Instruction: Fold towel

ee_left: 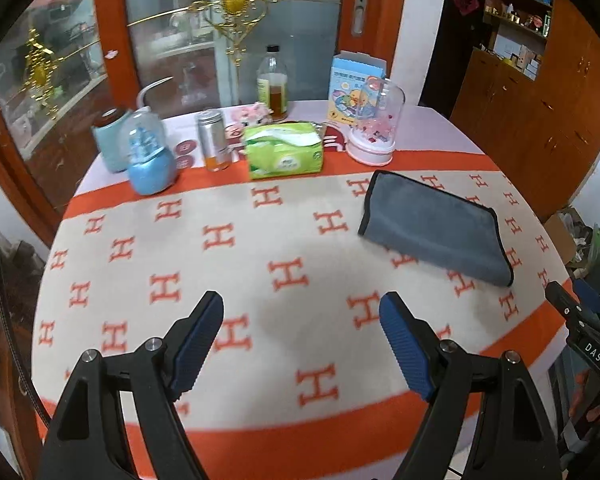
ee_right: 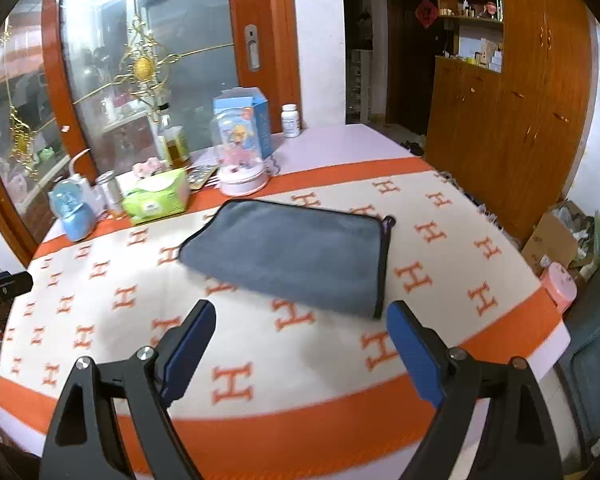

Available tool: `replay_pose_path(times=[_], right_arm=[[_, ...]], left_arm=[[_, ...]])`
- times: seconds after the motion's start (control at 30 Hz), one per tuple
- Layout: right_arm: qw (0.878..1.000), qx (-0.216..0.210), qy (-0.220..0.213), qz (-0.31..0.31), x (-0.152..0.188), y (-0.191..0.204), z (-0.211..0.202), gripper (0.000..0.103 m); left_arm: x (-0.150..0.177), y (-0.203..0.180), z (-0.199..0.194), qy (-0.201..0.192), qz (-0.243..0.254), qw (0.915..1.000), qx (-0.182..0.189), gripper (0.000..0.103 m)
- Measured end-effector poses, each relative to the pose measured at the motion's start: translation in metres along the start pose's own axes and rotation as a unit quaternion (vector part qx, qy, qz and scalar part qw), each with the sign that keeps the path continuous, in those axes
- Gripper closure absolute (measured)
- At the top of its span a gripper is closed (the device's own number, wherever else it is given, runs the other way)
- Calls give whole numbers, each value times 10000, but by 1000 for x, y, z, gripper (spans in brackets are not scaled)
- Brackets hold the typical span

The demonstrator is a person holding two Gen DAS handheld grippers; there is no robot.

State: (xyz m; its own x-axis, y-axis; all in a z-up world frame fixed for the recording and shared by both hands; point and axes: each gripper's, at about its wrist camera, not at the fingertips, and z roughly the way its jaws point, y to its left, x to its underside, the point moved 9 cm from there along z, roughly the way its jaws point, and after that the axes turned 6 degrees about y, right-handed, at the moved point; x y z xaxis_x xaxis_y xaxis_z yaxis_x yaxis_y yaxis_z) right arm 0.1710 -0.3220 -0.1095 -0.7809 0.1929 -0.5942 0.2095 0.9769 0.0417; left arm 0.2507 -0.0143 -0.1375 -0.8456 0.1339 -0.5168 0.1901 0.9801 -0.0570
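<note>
Nearest, the left gripper is held above the near part of the table, its blue-padded fingers spread wide with nothing between them. The right gripper is likewise held released and empty over the near edge, just short of the towel. The grey towel, edged in black, is seen lying folded and flat on the H-patterned cloth, toward the right side of the table's middle. Along the far edge are ranged a blue globe ornament, a metal can, a green tissue pack, a pink-based dome, an amber bottle and a blue carton.
</note>
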Motion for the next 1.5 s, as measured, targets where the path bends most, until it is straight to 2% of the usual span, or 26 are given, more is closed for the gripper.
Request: replay_pose_path(times=[0.23, 0.33, 0.43, 0.53, 0.73, 0.9, 1.13, 1.37, 1.5], right_arm=[[9994, -312, -8, -138, 26, 33, -38, 7], [9985, -466, -9, -271, 35, 47, -51, 5], [9971, -624, 11, -445, 40, 60, -56, 5], [9952, -790, 53, -572, 43, 69, -59, 4], [9904, -1037, 268, -877, 49, 81, -55, 4], [9866, -1131, 429, -1097, 50, 81, -51, 0], [9791, -1412, 637, -1322, 54, 85, -60, 0], [9759, -1483, 697, -1439, 50, 87, -84, 0], [9758, -1497, 887, -1323, 53, 80, -92, 0]], left_arm=[[41, 27, -47, -112, -127, 9998, -72, 23], [57, 41, -60, -103, -346, 9989, -292, 15], [71, 52, -69, -60, -587, 9978, -304, 14], [84, 56, -69, 71, -810, 9964, -254, 9], [102, 52, -60, 286, -1202, 9920, -252, 7], [105, 43, -60, 296, -1410, 9892, -282, 7], [106, 28, -74, 218, -1431, 9886, -407, 7], [100, 6, -99, 72, -1085, 9924, -582, 6], [96, -7, -107, 27, -909, 9941, -589, 6]])
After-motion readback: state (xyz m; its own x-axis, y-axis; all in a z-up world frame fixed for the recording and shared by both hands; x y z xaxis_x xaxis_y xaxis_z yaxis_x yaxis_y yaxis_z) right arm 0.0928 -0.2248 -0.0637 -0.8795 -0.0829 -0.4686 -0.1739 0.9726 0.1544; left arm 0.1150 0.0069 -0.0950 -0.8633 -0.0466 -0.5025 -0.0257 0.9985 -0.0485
